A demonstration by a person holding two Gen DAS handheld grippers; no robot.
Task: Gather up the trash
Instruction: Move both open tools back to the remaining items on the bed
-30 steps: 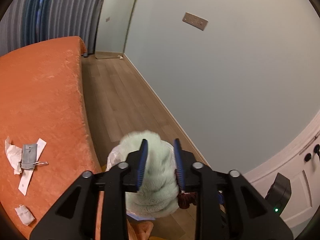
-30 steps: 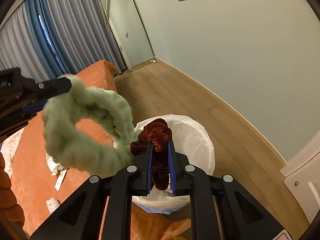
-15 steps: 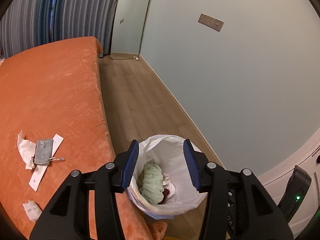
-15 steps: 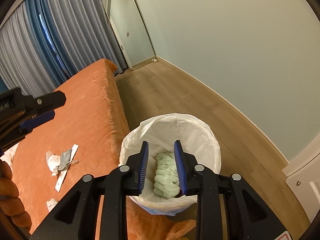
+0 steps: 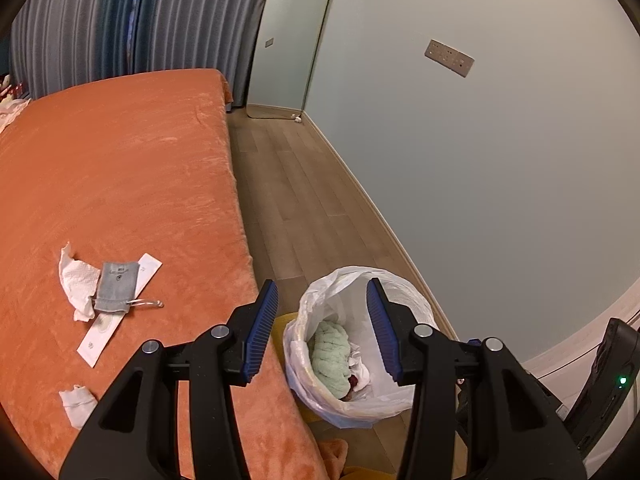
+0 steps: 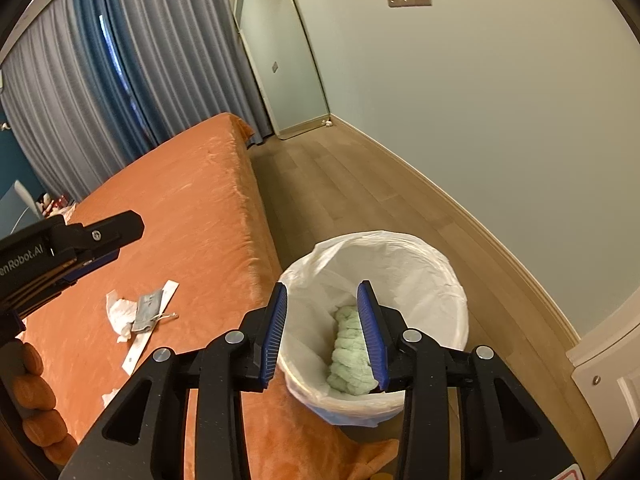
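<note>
Left wrist view. The left tongs (image 5: 322, 322) are seen spread, with nothing between the blue pads; the jaws have just been opening. Below and beyond them a waste bin lined with a white plastic bag (image 5: 362, 280) is seen on the wooden floor (image 5: 292, 200), just beside the edge of the orange bed (image 5: 120, 168). A pale green fluffy scrunchie (image 5: 330, 354) is seen lying inside the bin, with a dark red item (image 5: 353, 382) partly showing beside it among white paper. On the bed, trash is seen uncollected: a crumpled white tissue (image 5: 76, 282), a small grey drawstring pouch (image 5: 116, 286) lying across it, a long white paper strip (image 5: 114, 320) under the pouch, and a smaller white wad (image 5: 78, 400) nearer the camera. A mirror (image 5: 288, 40) is seen leaning against the far wall, next to grey curtains (image 5: 100, 28).

Right wrist view. The right tongs (image 6: 322, 330) are seen spread and empty over the near rim of the bin; the jaws have just been opening. The green scrunchie (image 6: 346, 352) is seen at the bottom of the bag (image 6: 400, 256). The left tongs (image 6: 104, 236) are seen at the left edge, held over the bed (image 6: 192, 208); their jaw state cannot be told from this angle. The tissue (image 6: 120, 312), pouch (image 6: 148, 312) and paper strip (image 6: 142, 350) are seen on the bed, well apart from the bin.
</note>
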